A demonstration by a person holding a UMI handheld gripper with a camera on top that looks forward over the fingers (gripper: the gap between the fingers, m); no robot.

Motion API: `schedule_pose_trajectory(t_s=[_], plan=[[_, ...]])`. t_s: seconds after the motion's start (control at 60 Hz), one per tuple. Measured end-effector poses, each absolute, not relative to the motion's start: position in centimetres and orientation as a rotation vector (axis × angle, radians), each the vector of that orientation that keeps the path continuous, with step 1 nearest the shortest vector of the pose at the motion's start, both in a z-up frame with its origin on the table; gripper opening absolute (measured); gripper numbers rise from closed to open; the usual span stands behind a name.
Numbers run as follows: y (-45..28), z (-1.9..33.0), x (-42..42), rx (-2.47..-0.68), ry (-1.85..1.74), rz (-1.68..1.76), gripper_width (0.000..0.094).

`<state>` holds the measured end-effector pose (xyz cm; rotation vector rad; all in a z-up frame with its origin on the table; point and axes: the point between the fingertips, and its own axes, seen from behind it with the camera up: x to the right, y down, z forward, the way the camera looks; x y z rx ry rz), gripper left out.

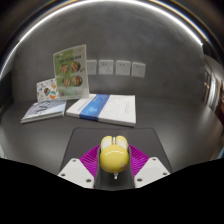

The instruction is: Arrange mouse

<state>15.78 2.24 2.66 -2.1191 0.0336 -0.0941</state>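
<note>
A yellow mouse (112,154) with a white strip down its middle sits between the two fingers of my gripper (112,160). The magenta pads (92,158) press against both of its sides. The mouse is over a dark mouse mat (85,140) lying on the grey table (40,140). The front of the mouse points away from me, toward the boxes beyond.
Beyond the mat lie flat white and blue boxes (100,106) side by side. To their left a booklet (45,100) lies on the table and a green printed card (70,70) stands upright. A grey wall with white sockets (115,67) closes the back.
</note>
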Motion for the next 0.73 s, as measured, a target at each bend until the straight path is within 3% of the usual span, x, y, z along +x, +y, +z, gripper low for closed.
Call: schedule_pose_trajectory(t_s=[0.133,0.233,0.25,0.283,0.4,0.433,0.533,0.733], plan=[[2.7,-0.6,16.7,-2.162,-0.028,0.002,0.0393],[2.7,-0.8,16.3,-2.166,-0.101,0.031,0.0469],[2.7,-1.0,16.5,-2.161,-0.116,0.04,0.0552],[2.8,-1.0,16.4,-2.17,-0.14,0.029,0.0528],[0.8,-0.5,16.9,-2.196,-0.145,0.082,0.0891],[0.0,0.3,16.9,-2.178,-0.146,0.104,0.0829],[-3.8,3.0,18.1,-2.133,-0.115,0.167,0.0839],[-12.1,4.3,25.4,-2.122,0.043,0.08,0.0835]])
